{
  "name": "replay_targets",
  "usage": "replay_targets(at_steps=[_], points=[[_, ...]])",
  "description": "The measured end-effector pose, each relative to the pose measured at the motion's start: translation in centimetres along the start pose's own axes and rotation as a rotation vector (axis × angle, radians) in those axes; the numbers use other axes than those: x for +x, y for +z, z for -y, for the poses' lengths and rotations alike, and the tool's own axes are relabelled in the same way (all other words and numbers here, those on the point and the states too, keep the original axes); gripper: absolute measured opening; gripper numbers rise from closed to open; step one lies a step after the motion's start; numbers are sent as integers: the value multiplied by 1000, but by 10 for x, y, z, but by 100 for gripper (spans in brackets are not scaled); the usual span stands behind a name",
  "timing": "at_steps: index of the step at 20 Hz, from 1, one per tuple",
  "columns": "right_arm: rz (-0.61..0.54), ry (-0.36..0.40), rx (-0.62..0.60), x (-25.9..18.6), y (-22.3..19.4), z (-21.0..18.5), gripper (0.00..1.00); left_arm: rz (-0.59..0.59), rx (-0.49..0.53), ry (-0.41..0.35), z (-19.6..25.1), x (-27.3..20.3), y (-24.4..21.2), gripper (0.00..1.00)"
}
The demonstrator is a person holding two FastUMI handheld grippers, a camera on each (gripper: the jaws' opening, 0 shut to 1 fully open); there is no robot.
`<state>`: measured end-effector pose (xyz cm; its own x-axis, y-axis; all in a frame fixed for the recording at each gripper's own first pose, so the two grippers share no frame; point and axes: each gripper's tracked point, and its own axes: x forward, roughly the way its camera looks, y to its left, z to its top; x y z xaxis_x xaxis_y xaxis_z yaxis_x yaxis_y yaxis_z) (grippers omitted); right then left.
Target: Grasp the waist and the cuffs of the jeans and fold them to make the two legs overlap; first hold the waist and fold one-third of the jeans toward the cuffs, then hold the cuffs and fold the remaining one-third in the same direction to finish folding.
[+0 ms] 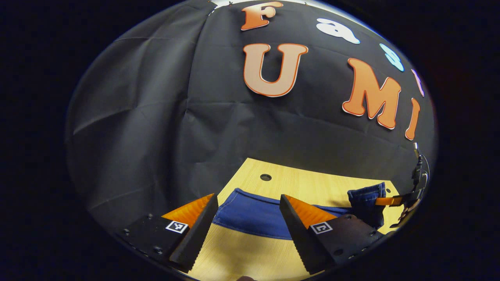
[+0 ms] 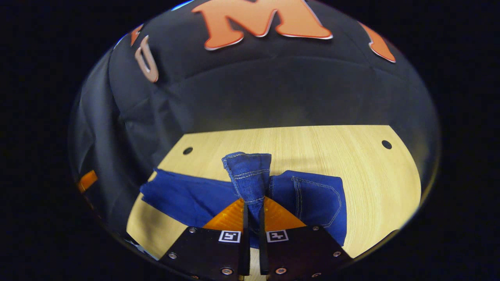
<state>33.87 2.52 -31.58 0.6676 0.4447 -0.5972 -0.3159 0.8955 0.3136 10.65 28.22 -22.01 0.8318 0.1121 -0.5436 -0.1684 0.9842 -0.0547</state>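
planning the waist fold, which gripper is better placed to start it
Right, probably. The right gripper is shut on a raised bunch of the jeans beside the back pocket; the left gripper is open above the leg.

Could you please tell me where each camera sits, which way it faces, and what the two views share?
Left gripper view: rides the left gripper, jaws open, facing the jeans on the table.
Right gripper view: rides the right gripper, jaws shut on a raised fold of the jeans.
Shared: jeans, table, and the right gripper, far right in the left gripper view.
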Motion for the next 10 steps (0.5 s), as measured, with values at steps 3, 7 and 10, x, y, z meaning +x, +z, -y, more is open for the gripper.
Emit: replay_targets(at_steps=[3, 7, 10], points=[[-12, 8, -22, -9, 10, 3, 10, -37, -31, 11, -14, 3, -11, 97], [54, 27, 93, -12, 37, -3, 79, -52, -52, 11, -24, 4, -18, 97], [88, -7, 90, -24, 47, 10, 84, -97, -93, -10, -26, 12, -31, 98]])
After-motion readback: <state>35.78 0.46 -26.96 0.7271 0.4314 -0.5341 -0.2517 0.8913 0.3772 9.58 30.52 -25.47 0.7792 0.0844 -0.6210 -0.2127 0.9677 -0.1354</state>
